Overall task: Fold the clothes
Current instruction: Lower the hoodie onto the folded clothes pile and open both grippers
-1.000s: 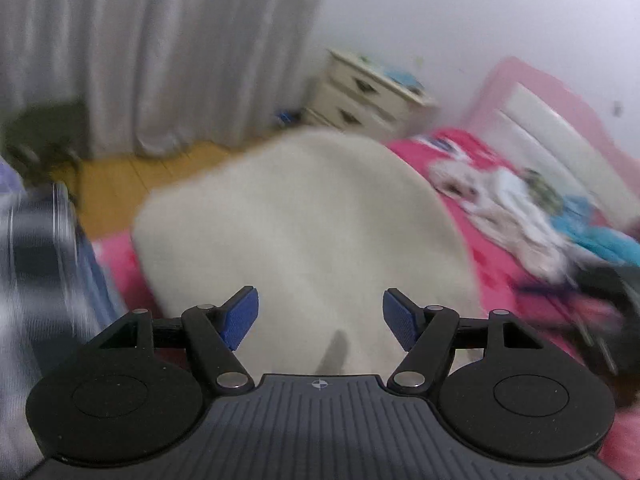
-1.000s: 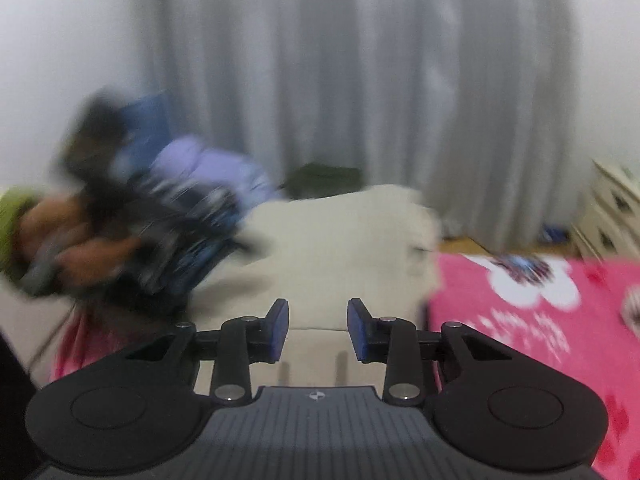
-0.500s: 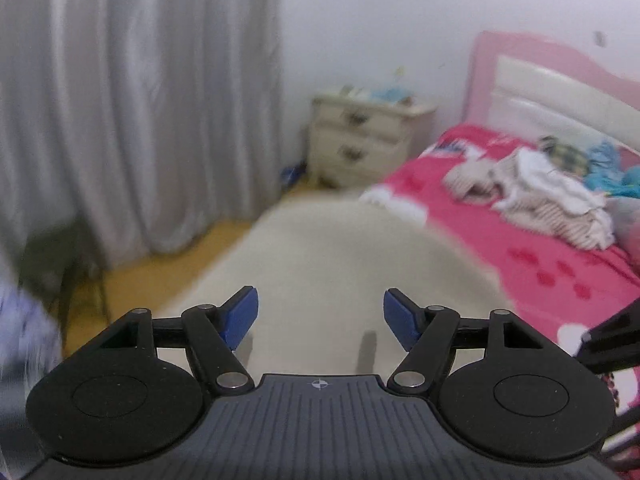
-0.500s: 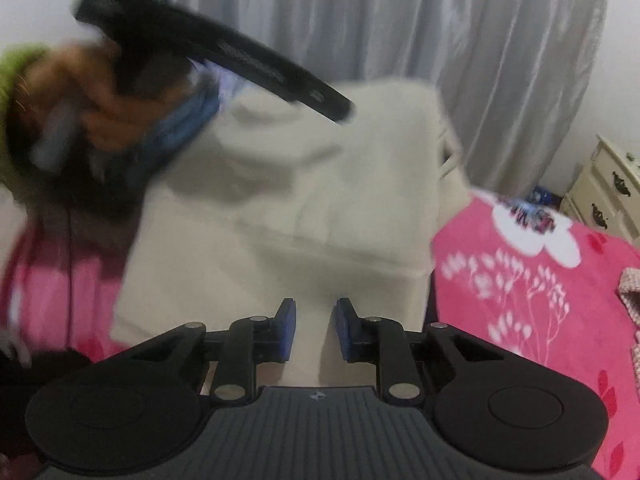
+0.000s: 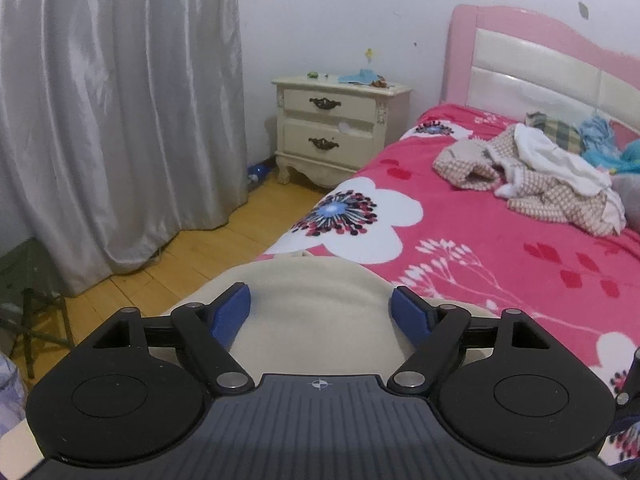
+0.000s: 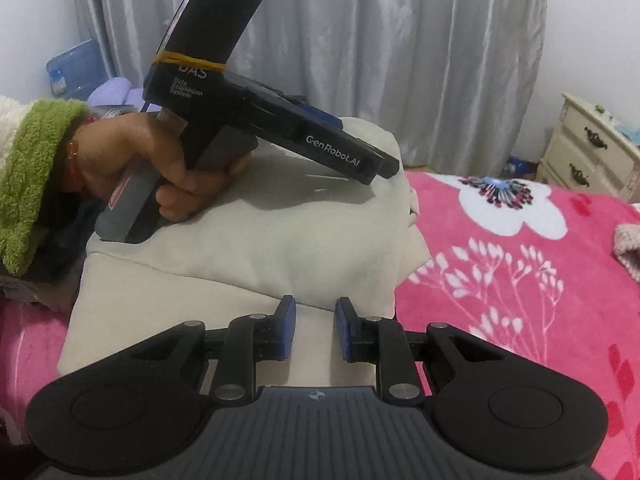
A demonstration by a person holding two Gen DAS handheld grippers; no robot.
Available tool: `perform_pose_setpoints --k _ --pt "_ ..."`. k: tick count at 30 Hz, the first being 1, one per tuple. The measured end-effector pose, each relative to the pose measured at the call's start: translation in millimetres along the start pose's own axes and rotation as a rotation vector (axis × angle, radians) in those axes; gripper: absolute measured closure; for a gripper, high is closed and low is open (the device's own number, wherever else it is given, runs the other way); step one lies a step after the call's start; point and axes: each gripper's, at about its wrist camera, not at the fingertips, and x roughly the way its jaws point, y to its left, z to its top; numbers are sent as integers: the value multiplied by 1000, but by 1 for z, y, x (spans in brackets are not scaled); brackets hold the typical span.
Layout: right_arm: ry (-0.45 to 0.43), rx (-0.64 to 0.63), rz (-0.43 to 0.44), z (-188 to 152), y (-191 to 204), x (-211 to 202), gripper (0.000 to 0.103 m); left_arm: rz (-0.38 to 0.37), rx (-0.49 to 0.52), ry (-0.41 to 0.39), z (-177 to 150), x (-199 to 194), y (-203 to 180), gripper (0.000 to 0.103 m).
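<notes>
A cream garment (image 5: 320, 292) lies folded on the pink flowered bedspread (image 5: 500, 264). My left gripper (image 5: 322, 312) hovers over its far end, jaws wide and opening, the pads clear of the cloth below. In the right wrist view a hand (image 6: 132, 160) in a green sleeve holds the left gripper (image 6: 380, 168) tilted down above the garment (image 6: 280, 240). My right gripper (image 6: 315, 322) sits low at the near edge of the folded upper layer. Its jaws stand narrowly apart, with flat cloth showing in the gap and nothing pinched.
A heap of unfolded clothes (image 5: 540, 184) lies near the pink headboard (image 5: 520, 64). A cream nightstand (image 5: 340, 132) stands by the bed, beside grey curtains (image 5: 120, 120) and wooden floor (image 5: 208, 256). A blue box (image 6: 76, 68) sits at the far left.
The left view swung from the garment toward the nightstand and bed, and its jaws widened. The right gripper sank closer to the garment and its jaws narrowed.
</notes>
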Motion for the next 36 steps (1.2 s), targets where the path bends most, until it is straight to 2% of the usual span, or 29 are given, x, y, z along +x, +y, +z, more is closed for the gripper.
perform_pose_setpoints --k 3,7,8,12,14,16,20,23,26,29,32,34,36 --pt "10 35 24 14 -3 -21 81 11 14 7 3 -2 -4 24" --pt "-91 79 -10 34 -10 -43 80 9 12 23 6 -4 -5 24" --pt "-88 87 -25 35 -13 -38 80 11 14 29 7 -3 -7 24" --pt "30 148 -67 16 -21 17 79 21 43 66 13 2 -16 24" --pt "29 158 -71 15 -22 17 79 39 92 90 17 4 -26 23" --pt "38 127 -71 22 -23 4 79 23 110 130 30 1 -25 23" --pt "-34 101 -65 26 -16 -41 79 -51 13 210 58 -24 3 25" --pt "-66 -15 -11 22 11 -70 80 -75 -67 257 66 -56 34 25" --pt "-49 -154 68 10 48 -81 80 -77 -156 313 53 -87 66 25" --pt "23 -267 83 -9 71 -60 80 -85 -209 334 27 -106 87 25" --pt "89 -282 56 -25 72 -28 81 -56 -235 349 -1 -97 97 25" --pt "96 -211 69 -18 61 -29 82 -38 -240 333 -8 -89 99 25" --pt "61 -202 103 -10 61 -46 80 -30 -243 324 -9 -84 99 25"
